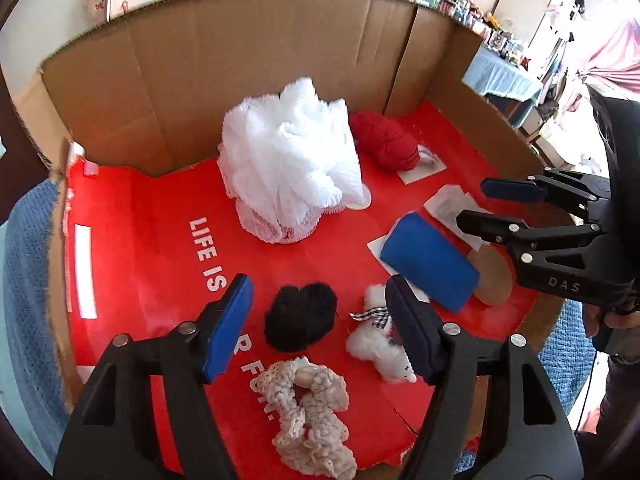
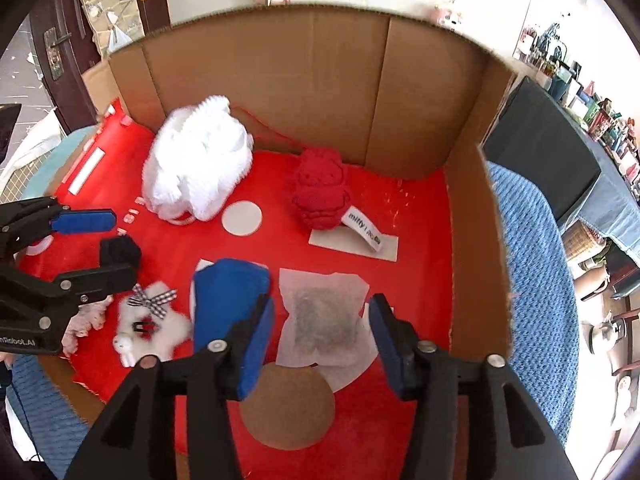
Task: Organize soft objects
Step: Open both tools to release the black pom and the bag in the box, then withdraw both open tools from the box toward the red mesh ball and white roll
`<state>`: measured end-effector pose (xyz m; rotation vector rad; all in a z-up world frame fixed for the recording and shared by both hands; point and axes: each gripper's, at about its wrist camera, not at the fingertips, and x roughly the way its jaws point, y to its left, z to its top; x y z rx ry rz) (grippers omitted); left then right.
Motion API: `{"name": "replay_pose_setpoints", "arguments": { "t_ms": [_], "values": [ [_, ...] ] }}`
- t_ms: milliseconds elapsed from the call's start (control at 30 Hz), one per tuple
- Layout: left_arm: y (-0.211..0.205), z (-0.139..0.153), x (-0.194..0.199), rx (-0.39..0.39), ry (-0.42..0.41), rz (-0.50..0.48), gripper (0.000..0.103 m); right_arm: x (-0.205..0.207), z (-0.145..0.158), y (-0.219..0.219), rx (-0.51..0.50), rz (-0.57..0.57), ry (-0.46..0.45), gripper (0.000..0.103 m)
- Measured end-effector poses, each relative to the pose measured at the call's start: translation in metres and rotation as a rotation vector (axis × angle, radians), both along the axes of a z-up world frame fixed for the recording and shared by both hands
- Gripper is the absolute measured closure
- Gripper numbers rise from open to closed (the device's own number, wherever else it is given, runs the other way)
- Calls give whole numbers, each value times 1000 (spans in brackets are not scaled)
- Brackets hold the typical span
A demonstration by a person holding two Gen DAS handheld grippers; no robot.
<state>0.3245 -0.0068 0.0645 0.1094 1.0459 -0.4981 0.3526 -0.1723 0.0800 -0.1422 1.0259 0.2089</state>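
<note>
Tools: left tool (image 1: 320, 320) hung wide open and empty above the black pompom (image 1: 300, 317); right tool (image 2: 320, 340) was also wide open and empty, over the gauze sachet (image 2: 325, 320).
Soft things: all lay on the red mat (image 1: 160, 248) inside the cardboard box (image 2: 320, 92): white mesh sponge (image 1: 290, 160) and red knitted doll (image 2: 320, 194) toward the back, blue cushion (image 2: 230, 300), white plush toy (image 1: 378, 344) and cream scrunchie (image 1: 312, 412) nearer the front.
Crowding risk: pompom and plush toy lay close together, so a wide bite could have caught both.
Snag risk: checked ribbon (image 2: 154, 300) might have hooked a finger.
Slip risk: thin sachet would likely have slid on its paper sheet.
Collision risk: both tools worked close together.
</note>
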Motion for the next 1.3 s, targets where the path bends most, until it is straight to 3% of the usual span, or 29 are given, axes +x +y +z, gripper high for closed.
{"name": "replay_pose_setpoints", "arguments": {
  "t_ms": [100,333,467,600,900,1300],
  "values": [
    [4,10,-7,-11,-22,9,35,-11,14,-2,17,0,-38,37],
    [14,42,-35,-63,-110,38,28,-45,52,-3,52,11,-147,24],
    [18,61,-63,-93,-170,51,26,-76,77,-4,82,18,-225,13],
    [20,81,-97,-106,-254,79,18,-106,97,-10,111,32,-299,6],
    [27,106,-178,-145,-405,127,14,-177,118,-13,149,60,-416,0],
    [32,127,-246,-141,-484,156,14,-237,119,-12,191,88,-463,0]
  ]
}}
